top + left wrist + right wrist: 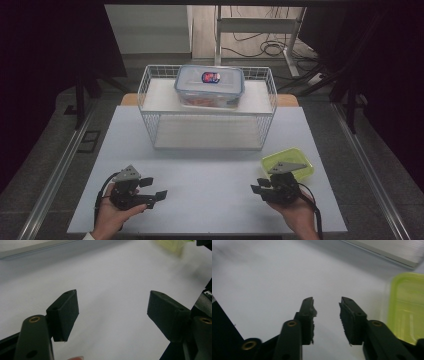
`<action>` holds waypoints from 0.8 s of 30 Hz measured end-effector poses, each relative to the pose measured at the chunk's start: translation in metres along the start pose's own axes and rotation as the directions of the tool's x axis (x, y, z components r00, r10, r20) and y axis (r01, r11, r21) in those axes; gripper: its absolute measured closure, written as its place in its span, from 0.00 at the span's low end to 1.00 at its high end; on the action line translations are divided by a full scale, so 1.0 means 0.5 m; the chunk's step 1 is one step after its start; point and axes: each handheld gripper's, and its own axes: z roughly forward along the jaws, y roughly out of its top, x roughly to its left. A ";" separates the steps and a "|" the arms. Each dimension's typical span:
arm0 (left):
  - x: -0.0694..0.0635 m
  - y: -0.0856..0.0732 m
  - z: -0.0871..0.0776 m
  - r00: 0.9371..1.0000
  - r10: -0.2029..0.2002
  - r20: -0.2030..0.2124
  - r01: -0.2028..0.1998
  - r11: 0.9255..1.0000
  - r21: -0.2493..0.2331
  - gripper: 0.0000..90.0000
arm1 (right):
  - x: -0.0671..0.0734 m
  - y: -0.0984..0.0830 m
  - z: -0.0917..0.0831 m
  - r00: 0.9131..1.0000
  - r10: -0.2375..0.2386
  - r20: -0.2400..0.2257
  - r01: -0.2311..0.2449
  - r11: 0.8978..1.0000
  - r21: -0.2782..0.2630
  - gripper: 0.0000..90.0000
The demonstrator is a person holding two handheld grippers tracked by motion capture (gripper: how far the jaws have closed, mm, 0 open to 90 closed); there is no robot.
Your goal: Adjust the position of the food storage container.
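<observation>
My left gripper [152,189] rests low over the white table [210,195] at the front left, held by a hand, its jaws wide open with nothing between them [112,312]. At the front right a hand holds my right gripper [260,186], jaws partly open and empty [327,306]. A yellow-green lidded container [288,164] lies right behind the right gripper, and its edge appears as a green container [408,307] at the right of the right gripper view. A clear lidded box [210,86] with red contents sits on the upper shelf of a white wire rack [207,107].
The wire rack stands at the back middle of the table, its lower shelf [207,132] bare. Beyond the table are a desk frame and cables [260,45] on the floor. A metal rail [55,170] runs along the left.
</observation>
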 end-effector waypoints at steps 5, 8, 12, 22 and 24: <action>0.000 -0.002 -0.002 1.000 -0.004 -0.003 0.004 1.000 -0.001 0.28 | -0.027 0.000 -0.012 1.000 0.010 0.027 -0.011 1.000 0.026 0.80; 0.003 -0.004 -0.003 1.000 -0.011 -0.005 0.011 1.000 -0.003 0.28 | -0.040 0.001 -0.018 0.999 0.018 0.043 -0.020 0.999 0.032 0.80; 0.004 -0.004 -0.003 1.000 -0.008 -0.009 0.008 1.000 -0.004 0.28 | -0.051 0.001 -0.025 0.999 0.036 0.039 -0.037 0.999 0.036 0.80; 0.002 -0.005 -0.003 1.000 -0.009 -0.004 0.009 1.000 -0.007 0.28 | -0.075 0.016 -0.060 0.991 0.114 0.075 -0.114 0.994 -0.008 0.83; 0.003 -0.005 -0.003 1.000 -0.010 -0.005 0.010 1.000 -0.009 0.28 | -0.087 0.014 -0.066 0.989 0.105 0.103 -0.105 0.995 -0.005 0.84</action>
